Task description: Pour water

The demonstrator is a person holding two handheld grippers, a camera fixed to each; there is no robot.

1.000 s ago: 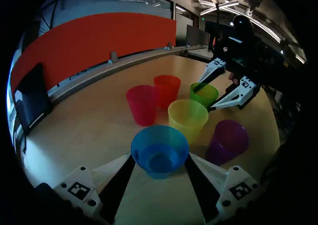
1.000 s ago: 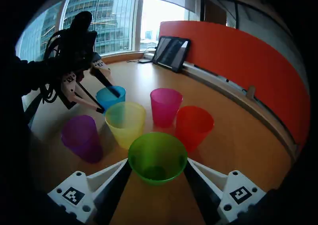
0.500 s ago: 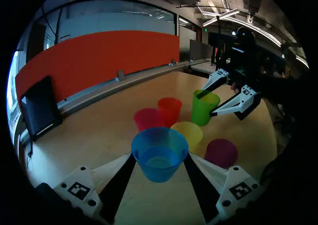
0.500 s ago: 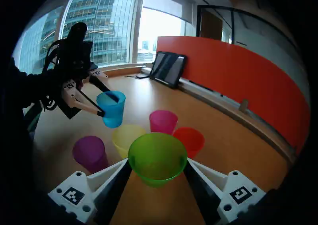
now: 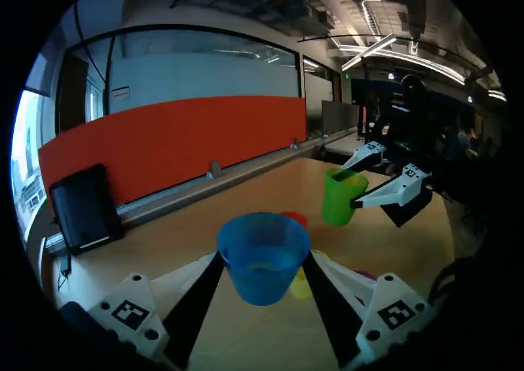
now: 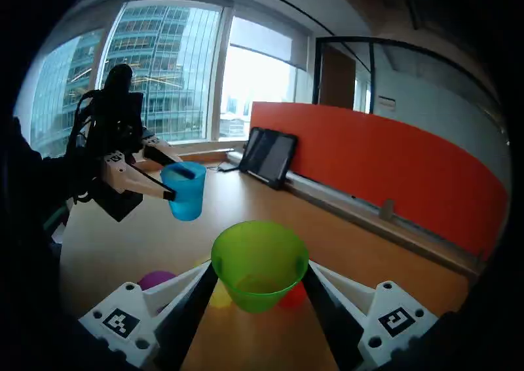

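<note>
My left gripper [image 5: 263, 266] is shut on a blue plastic cup [image 5: 263, 256], held upright well above the wooden table [image 5: 196, 227]. My right gripper [image 6: 260, 276] is shut on a green cup [image 6: 260, 265], also upright and lifted. The right gripper [image 5: 367, 181] with the green cup [image 5: 342, 196] appears across the table in the left gripper view. The left gripper [image 6: 167, 177] and blue cup [image 6: 185, 191] appear at the left of the right gripper view. Below lie a yellow cup [image 5: 301, 286], a red cup [image 5: 293, 217] and a purple cup [image 6: 156, 280], mostly hidden.
An orange partition [image 5: 177, 135] runs along the table's far edge. A dark tablet [image 5: 85, 207] leans against it. Large windows [image 6: 157, 76] stand behind the person's hand [image 6: 98, 155] that holds the left gripper. The table's bare wood stretches around the cups.
Both grippers have risen with their cups: blue and green cups were lifted off the table and now hang high above the other cups, which have dropped low in both views.
</note>
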